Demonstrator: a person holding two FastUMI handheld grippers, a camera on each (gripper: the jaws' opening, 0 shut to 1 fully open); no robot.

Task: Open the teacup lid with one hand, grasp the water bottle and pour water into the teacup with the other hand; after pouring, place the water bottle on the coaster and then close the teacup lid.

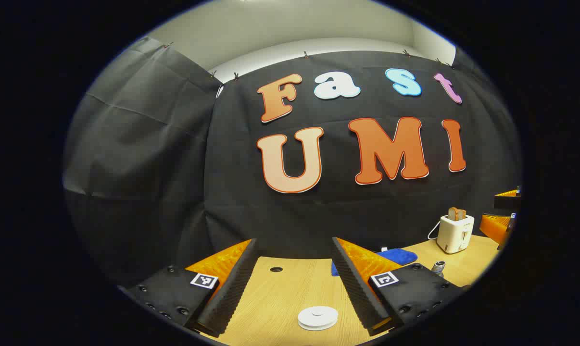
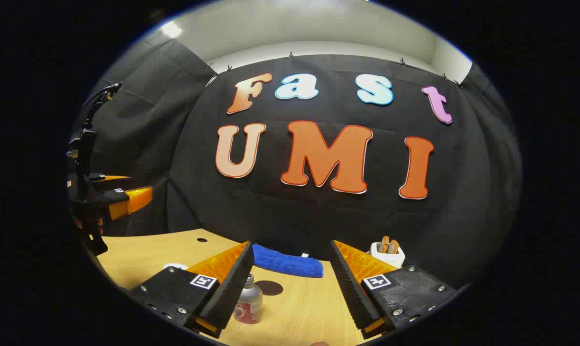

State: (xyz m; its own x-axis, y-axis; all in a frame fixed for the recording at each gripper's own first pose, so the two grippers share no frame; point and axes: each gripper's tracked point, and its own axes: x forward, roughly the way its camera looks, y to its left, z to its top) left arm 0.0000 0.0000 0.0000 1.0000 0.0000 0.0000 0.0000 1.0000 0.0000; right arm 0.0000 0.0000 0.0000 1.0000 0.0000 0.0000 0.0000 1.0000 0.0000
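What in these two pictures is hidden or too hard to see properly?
- Teacup, left gripper view: just its white lidded top shows; the picture's lower edge cuts off the body.
- Water bottle, right gripper view: the right gripper's finger covers its left side.
- Coaster, right gripper view: the dark disc is too small for detail.
- Toaster, right gripper view: a finger hides its lower part.

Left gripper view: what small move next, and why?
Probably lower the left gripper straight down onto the round white teacup lid. Its jaws stand open and hold nothing, the lid sits on the wooden table between and below the fingers, and lifting it comes first.
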